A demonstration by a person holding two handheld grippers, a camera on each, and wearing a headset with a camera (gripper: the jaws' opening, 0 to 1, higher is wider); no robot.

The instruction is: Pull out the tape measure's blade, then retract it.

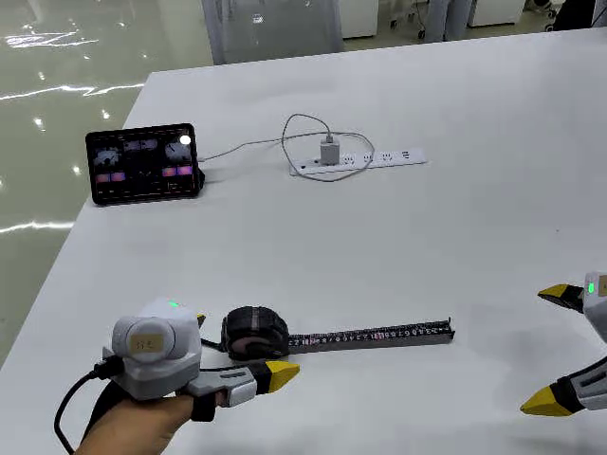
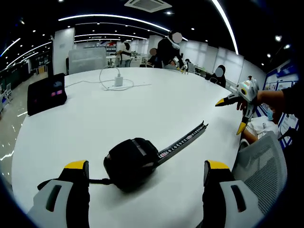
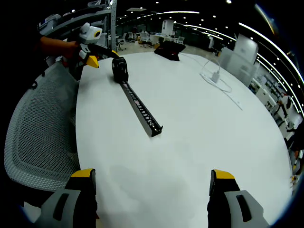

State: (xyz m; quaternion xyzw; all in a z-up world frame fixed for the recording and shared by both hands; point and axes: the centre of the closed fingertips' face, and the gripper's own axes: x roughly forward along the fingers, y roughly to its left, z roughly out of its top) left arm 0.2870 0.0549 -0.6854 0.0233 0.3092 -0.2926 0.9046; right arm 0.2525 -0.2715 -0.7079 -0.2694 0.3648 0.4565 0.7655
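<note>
The left tongs [image 2: 146, 166] sit at about 7 o'clock in the head view. Their yellow-tipped jaws are spread wide on either side of the black tape measure [image 1: 254, 332], with a gap on each side and no grip on it. The right tongs [image 3: 153, 174] are at 4 o'clock in the head view, jaws also wide apart, holding nothing and well clear of the tape.

The tape measure lies on the white table [image 1: 427, 246]. Its blade [image 1: 379, 334] is pulled out flat toward 3 o'clock and ends in a small hook [image 1: 450, 330] between the two tongs.

Farther back, a tablet [image 1: 144, 163] stands at 10 o'clock. A white power strip [image 1: 379, 159] with a plugged-in charger [image 1: 329, 152] and a looped cable [image 1: 303, 123] lies near 12 o'clock.
</note>
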